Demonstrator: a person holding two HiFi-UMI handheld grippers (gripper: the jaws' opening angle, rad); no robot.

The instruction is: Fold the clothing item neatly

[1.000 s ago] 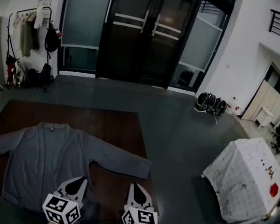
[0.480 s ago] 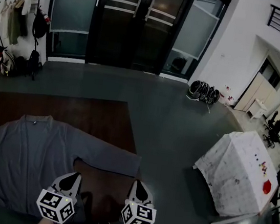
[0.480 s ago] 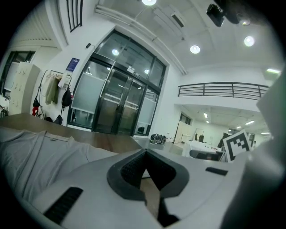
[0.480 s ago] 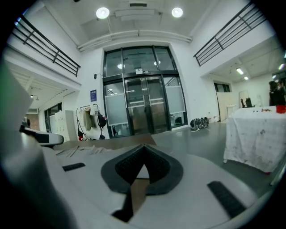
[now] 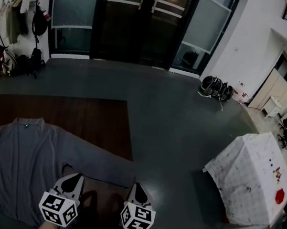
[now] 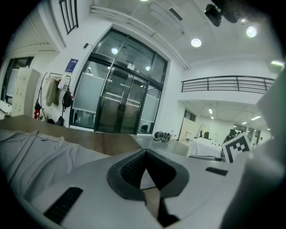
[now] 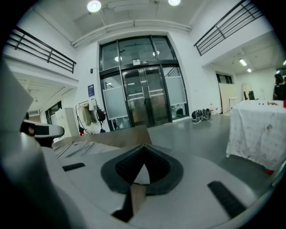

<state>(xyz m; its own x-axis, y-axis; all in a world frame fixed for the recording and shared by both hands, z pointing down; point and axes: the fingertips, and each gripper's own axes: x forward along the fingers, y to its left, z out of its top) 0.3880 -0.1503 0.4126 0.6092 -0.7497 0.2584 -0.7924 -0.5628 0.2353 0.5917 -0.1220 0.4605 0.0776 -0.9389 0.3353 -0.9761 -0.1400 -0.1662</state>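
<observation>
A grey long-sleeved garment (image 5: pixel 21 157) lies flat and spread out on the brown table (image 5: pixel 80 113), collar at the far side and one sleeve reaching right. The left gripper (image 5: pixel 75 177) hovers shut over the garment's lower right part, with nothing between its jaws. To its right, the right gripper (image 5: pixel 137 186) is also shut and empty, near the end of that sleeve. The left gripper view has the garment (image 6: pixel 31 152) at the left, beyond the closed gripper (image 6: pixel 145 152). In the right gripper view the garment (image 7: pixel 76 150) lies left of the closed gripper (image 7: pixel 144 147).
A table draped in a stained white cloth (image 5: pixel 251 179) stands on the dark floor at the right. Glass doors (image 5: pixel 140 21) fill the far wall, with a coat rack (image 5: pixel 24 20) at the left. Dark gear (image 5: pixel 216 87) lies by the white wall.
The head view has swung to the right, so the garment and table sit further left in it. Both grippers stay shut at the front, much as before.
</observation>
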